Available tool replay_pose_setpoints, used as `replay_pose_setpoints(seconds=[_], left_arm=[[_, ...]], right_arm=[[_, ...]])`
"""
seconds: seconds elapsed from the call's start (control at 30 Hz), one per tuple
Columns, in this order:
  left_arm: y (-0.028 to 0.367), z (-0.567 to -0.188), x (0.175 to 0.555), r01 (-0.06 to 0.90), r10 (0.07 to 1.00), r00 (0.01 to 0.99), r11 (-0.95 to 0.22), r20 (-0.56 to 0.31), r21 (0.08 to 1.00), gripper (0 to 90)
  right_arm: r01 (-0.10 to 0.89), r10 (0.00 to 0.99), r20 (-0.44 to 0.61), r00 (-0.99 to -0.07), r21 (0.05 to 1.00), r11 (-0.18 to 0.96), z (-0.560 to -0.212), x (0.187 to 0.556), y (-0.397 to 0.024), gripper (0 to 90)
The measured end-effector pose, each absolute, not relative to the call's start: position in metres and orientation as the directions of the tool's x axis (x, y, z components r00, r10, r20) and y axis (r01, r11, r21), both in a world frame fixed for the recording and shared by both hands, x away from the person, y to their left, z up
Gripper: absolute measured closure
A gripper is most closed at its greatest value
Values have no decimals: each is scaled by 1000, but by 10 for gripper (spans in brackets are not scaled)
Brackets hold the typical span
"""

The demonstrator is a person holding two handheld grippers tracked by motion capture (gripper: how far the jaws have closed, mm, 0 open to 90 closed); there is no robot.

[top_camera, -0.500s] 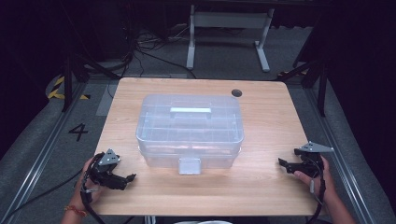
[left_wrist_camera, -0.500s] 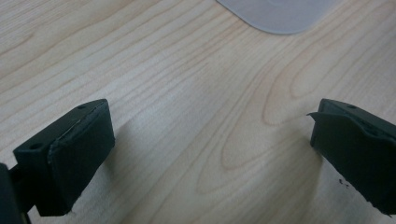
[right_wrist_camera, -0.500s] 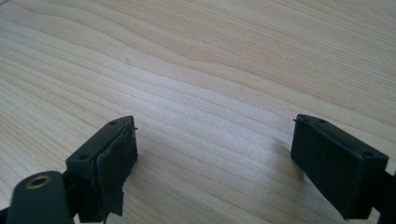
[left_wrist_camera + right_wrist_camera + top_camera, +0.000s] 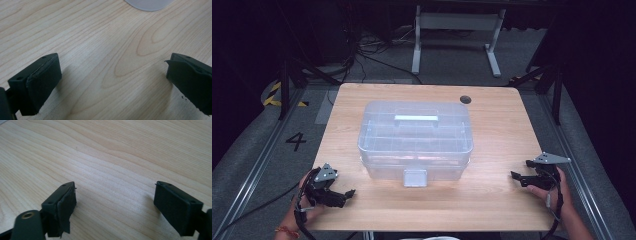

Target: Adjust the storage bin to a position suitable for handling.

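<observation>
On the floor [image 4: 272,165] beside the table [image 4: 507,150], "4" [image 4: 295,141] is marked.

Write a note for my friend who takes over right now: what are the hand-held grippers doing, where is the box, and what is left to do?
Left hand-held gripper: jaws wide open, nothing between them, low over the table near its front left corner.
Right hand-held gripper: jaws wide open, holding nothing, near the table's right edge.
Clear plastic box: in the middle of the table, lid on, front latch facing the person and seemingly down, handle lying flat on top.
Done: nothing visible so far; neither gripper touches the box.
Left: probably reach in to the box, likely starting at the latch.
</observation>
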State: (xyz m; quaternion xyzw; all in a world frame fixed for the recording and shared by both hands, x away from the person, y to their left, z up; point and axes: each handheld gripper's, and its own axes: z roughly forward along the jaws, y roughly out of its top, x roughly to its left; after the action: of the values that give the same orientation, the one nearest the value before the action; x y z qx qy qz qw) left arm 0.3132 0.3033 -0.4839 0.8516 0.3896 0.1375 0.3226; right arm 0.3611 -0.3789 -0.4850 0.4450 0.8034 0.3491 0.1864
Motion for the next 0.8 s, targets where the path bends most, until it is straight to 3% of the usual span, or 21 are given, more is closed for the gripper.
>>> replay_pose_setpoints(seconds=[0.03,0.07,0.13,0.3,0.47,0.8], left_arm=[[304,-483,313,575,749,662,-494,-16,652,3],[304,-483,312,575,750,661,-494,-15,652,3],[305,-483,313,566,747,665,-502,-3,654,3],[305,-484,311,582,753,658,-488,-23,651,2],[307,-484,310,572,747,664,-494,-16,656,2],[308,-483,309,579,758,651,-478,-22,661,38]], right_arm=[[586,844,14,-536,726,360,-485,360,-379,242],[580,838,26,-544,734,354,-484,359,-379,345],[576,828,47,-558,741,346,-483,358,-380,364],[558,812,18,-583,736,384,-479,358,-371,325],[525,804,38,-593,775,351,-467,358,-366,317],[393,737,-39,-675,827,403,-430,355,-336,321]])
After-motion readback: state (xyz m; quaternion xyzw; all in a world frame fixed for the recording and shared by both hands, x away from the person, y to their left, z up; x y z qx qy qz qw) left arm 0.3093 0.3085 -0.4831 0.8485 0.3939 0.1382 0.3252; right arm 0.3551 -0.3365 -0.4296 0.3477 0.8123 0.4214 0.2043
